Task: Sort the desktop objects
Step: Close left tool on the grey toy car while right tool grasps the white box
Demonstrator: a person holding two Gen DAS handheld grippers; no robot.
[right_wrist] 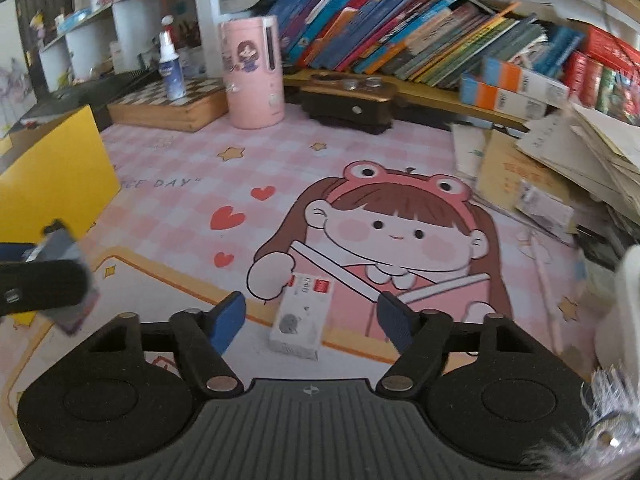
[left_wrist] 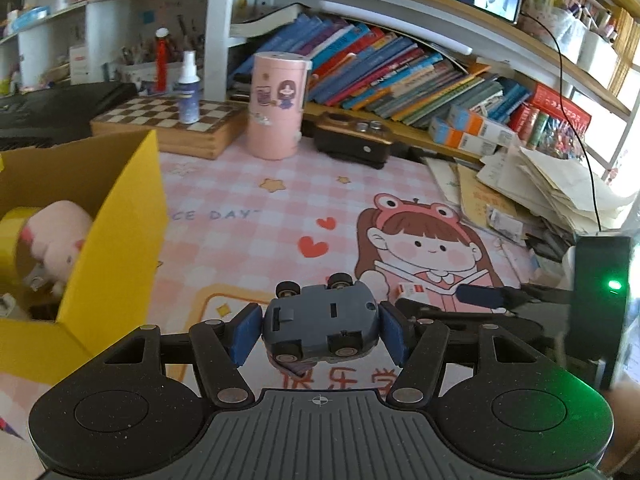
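Grey plastic shows first: a toy car (left_wrist: 320, 326) is clamped belly-up between the blue pads of the left gripper (left_wrist: 320, 330), wheels in the air, lifted clear of the pink checked desk mat (left_wrist: 248, 192). It looks small, hard and boxy, with four black wheels and slots in its underside (a second dark piece seems tucked beneath it, though I cannot tell what). My guess is that this is the carrying step, and the next move calls for swinging the car left over the yellow box (left_wrist: 120, 216) and letting go above the pink plush pig (left_wrist: 56, 236) already inside. The right gripper (right_wrist: 312, 320) has its jaws apart, straddling a small white carton (right_wrist: 302, 316) lying on the mat without pressing it; closing squarely on its narrow sides looks like its next job. Further back stand a pink canister (left_wrist: 278, 106) and leaning books (left_wrist: 400, 76)
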